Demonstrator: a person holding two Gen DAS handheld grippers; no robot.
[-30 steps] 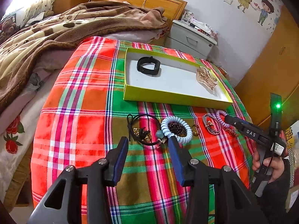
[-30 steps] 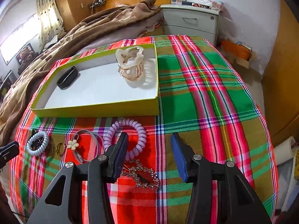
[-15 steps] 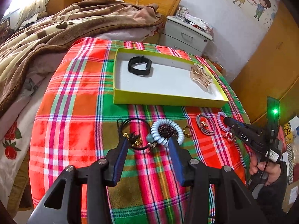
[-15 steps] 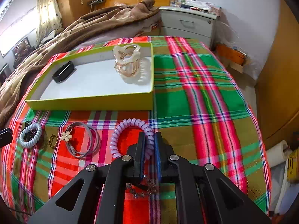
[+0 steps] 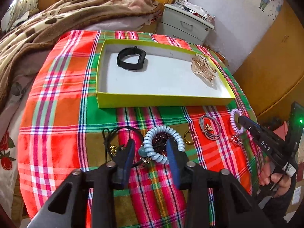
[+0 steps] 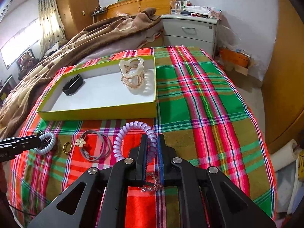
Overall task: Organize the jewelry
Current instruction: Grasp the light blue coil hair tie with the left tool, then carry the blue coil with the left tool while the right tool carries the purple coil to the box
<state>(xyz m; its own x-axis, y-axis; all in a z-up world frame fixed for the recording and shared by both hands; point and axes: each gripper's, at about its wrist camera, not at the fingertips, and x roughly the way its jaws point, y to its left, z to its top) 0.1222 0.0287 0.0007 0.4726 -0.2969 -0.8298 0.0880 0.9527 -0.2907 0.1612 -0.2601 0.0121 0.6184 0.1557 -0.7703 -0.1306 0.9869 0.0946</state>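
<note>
Two claws work over my plaid table (image 5: 57,98). On the left, my left claw (image 5: 150,152) is closing around the pale blue coil tie (image 5: 163,144), its pads either side of the coil and not yet pressing. Just right of it lie a gold ring (image 5: 190,139) and grey hair bands (image 5: 210,129). Farther right, my right claw (image 6: 152,152) is pressed together, pinching the lilac coil tie (image 6: 131,134). Beyond them sits the yellow tray (image 5: 163,100), holding a black band (image 5: 131,58) at its left and a clear hair claw clip (image 5: 205,69) at its right.
</note>
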